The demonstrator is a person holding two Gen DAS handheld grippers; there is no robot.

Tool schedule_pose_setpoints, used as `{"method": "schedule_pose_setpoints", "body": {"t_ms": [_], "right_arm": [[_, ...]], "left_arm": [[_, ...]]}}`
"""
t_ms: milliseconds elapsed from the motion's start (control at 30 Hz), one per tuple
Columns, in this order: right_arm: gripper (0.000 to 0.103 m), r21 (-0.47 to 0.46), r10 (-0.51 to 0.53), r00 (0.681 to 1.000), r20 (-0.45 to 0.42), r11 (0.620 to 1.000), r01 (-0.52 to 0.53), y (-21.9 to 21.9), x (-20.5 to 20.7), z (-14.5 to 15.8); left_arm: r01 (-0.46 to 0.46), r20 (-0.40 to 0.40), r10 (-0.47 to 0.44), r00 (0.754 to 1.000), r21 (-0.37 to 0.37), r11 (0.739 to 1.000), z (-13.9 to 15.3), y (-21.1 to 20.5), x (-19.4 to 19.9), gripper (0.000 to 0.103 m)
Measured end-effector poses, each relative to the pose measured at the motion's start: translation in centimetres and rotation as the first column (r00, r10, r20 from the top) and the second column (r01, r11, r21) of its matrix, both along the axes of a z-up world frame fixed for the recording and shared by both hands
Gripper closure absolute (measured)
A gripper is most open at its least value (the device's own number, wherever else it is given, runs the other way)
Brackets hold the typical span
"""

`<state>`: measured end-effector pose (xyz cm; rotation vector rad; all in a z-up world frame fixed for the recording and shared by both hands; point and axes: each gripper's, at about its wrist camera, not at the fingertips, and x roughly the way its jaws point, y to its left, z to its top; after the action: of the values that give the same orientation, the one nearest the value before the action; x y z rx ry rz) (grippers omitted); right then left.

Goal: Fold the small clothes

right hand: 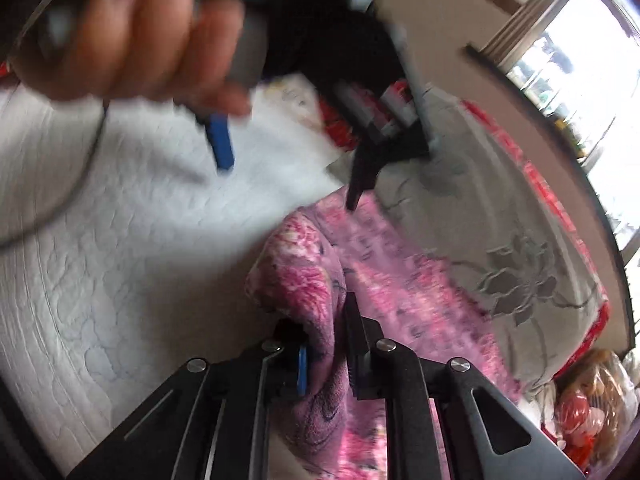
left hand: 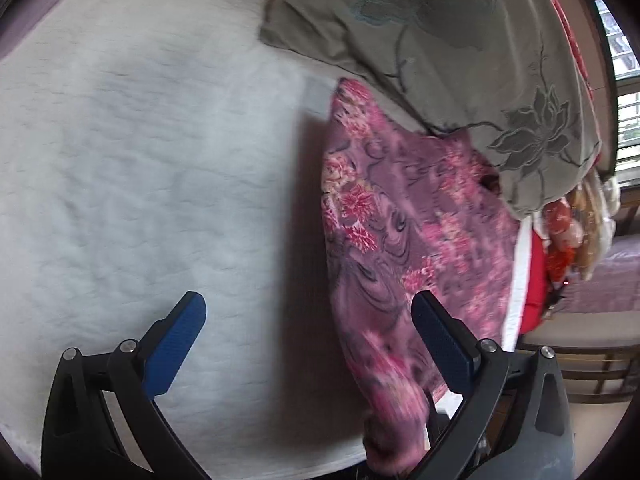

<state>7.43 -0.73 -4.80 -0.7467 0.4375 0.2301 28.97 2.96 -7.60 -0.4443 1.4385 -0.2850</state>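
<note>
A pink and purple flowered garment (left hand: 404, 224) lies on the white quilted bed (left hand: 140, 160), toward its right side. My left gripper (left hand: 308, 316) is open and empty, hovering above the bed with its right finger over the garment's edge. My right gripper (right hand: 326, 340) is shut on a bunched fold of the same garment (right hand: 316, 292) and lifts it off the bed. In the right wrist view the left gripper (right hand: 288, 184) appears blurred above the garment, held by a hand (right hand: 132, 36).
A grey pillow with flower embroidery (left hand: 460, 52) lies behind the garment, partly over it. A red cloth (left hand: 536, 284) and bagged items (left hand: 580, 224) sit at the bed's right edge. A window (right hand: 580, 52) is beyond.
</note>
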Motion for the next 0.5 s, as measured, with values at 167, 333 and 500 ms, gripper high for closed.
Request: {"method": "schedule_pose_setpoints", "body": {"t_ms": [167,333,500], "right_arm": [[0.091,0.013,0.013,0.998,0.056,1.000,-0.013,-1.4,-0.6,1.8],[0.091,0.037,0.009,0.998,0.062,0.999,-0.011,-2.0,-1.4,2.5],[0.092,0.077,-0.010,0.997,0.073,0.997,0.004,-3.8,-1.6,3.4]], "left_arm": [[-0.006,-0.017,0.004,1.000,-0.076,0.997,-0.4,-2.7,1.1,0.002],[0.048,0.011,-0.048,0.999,-0.068,0.997,1.0,-5.7,1.9,0.084],[0.066,0.092,-0.066,0.994,0.001,0.998,3.9,-7.9,1.3,0.086]]}}
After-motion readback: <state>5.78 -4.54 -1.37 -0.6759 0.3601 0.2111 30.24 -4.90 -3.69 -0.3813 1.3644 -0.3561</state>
